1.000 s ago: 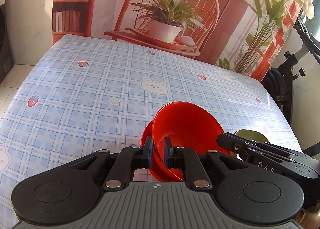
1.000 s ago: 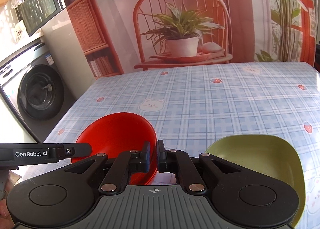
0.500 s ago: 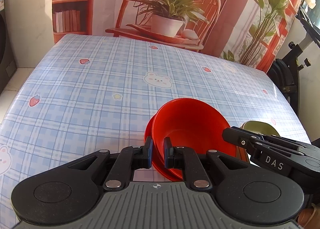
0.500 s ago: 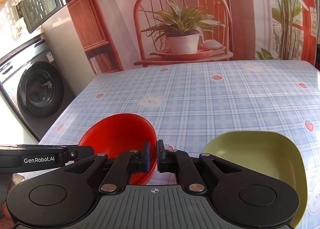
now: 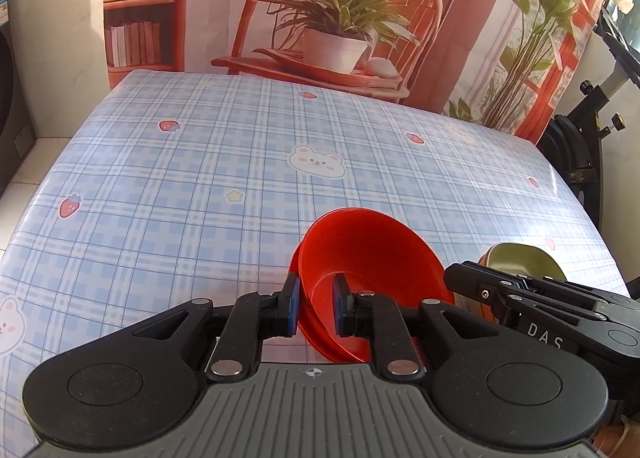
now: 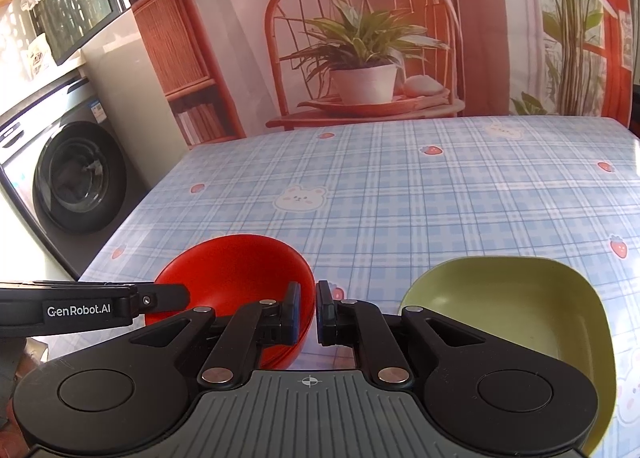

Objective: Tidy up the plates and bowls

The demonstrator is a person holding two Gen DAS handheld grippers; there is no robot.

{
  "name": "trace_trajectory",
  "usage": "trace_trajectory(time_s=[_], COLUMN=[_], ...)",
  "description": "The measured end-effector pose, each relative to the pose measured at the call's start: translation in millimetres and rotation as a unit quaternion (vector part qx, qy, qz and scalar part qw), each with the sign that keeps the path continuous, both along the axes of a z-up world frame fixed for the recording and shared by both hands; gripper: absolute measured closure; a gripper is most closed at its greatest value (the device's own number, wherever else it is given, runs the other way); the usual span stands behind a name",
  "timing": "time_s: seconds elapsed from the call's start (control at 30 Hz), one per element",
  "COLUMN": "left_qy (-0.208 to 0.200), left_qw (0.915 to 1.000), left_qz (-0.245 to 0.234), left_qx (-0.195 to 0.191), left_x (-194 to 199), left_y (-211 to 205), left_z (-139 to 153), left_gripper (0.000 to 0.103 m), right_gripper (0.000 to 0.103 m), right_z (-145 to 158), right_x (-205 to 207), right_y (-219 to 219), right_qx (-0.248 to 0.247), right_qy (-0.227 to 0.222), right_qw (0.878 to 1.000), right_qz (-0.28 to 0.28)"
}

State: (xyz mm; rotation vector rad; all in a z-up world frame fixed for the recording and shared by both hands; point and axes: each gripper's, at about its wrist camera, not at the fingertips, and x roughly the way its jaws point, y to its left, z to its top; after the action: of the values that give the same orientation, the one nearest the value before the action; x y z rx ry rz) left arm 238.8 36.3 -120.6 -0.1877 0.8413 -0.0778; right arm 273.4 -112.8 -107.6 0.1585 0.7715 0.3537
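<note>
My left gripper [image 5: 316,308] is shut on the near rim of a red bowl [image 5: 368,258], holding it tilted; the bowl seems nested in a second red bowl. The red bowl also shows in the right wrist view [image 6: 236,278], at the near left of the table. My right gripper [image 6: 308,312] has its jaws nearly together with a narrow gap and nothing between them; it sits between the red bowl and a green squarish plate [image 6: 520,310] at the near right. The green plate shows partly behind the right gripper in the left wrist view [image 5: 520,258].
The table [image 5: 200,178] has a blue plaid cloth with bears and strawberries. A printed backdrop [image 6: 360,38] hangs behind it. A washing machine [image 6: 76,182] stands left of the table. Exercise equipment [image 5: 580,146] stands at the right.
Both grippers have drawn back and risen slightly, so more tabletop shows. The red bowl stays in my left gripper. The right gripper stays as it was.
</note>
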Motion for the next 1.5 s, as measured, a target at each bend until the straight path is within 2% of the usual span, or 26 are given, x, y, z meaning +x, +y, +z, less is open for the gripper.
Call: trace_trajectory(time_s=[0.13,0.2,0.33,0.6,0.83,1.0,1.07,1.23,1.5], left_qy=[0.000,0.001,0.007,0.024,0.031,0.028,0.026,0.019,-0.004], left_qw=[1.0000,0.9999,0.9998,0.9994,0.9991,0.9990,0.9992,0.9994,0.9996], left_qz=[0.006,0.014,0.020,0.018,0.016,0.012,0.011,0.007,-0.001], left_qx=[-0.001,-0.002,-0.001,-0.015,-0.024,-0.034,-0.029,-0.027,-0.029], left_x=[-1,-1,0,1,3,3,2,0,-3], left_y=[2,4,5,5,5,3,1,0,-2], left_z=[0,0,-5,-20,-28,-30,-31,-27,-7], left_gripper=[0.077,0.076,0.074,0.074,0.075,0.082,0.082,0.083,0.083], right_gripper=[0.094,0.089,0.087,0.082,0.082,0.082,0.083,0.087,0.088], right_z=[-2,-3,-7,-16,-23,-24,-25,-21,0], right_x=[1,2,3,6,7,7,7,5,0], right_y=[-2,-2,-4,-4,-2,0,0,0,-9], right_qx=[0.000,0.000,0.011,0.031,0.039,0.039,0.041,0.035,0.049], right_qy=[0.005,0.008,0.017,0.037,0.048,0.046,0.047,0.042,0.010], right_qw=[1.000,1.000,1.000,0.999,0.998,0.998,0.998,0.998,0.999], right_qz=[-0.002,-0.003,-0.004,0.001,0.007,0.010,0.012,0.014,0.007])
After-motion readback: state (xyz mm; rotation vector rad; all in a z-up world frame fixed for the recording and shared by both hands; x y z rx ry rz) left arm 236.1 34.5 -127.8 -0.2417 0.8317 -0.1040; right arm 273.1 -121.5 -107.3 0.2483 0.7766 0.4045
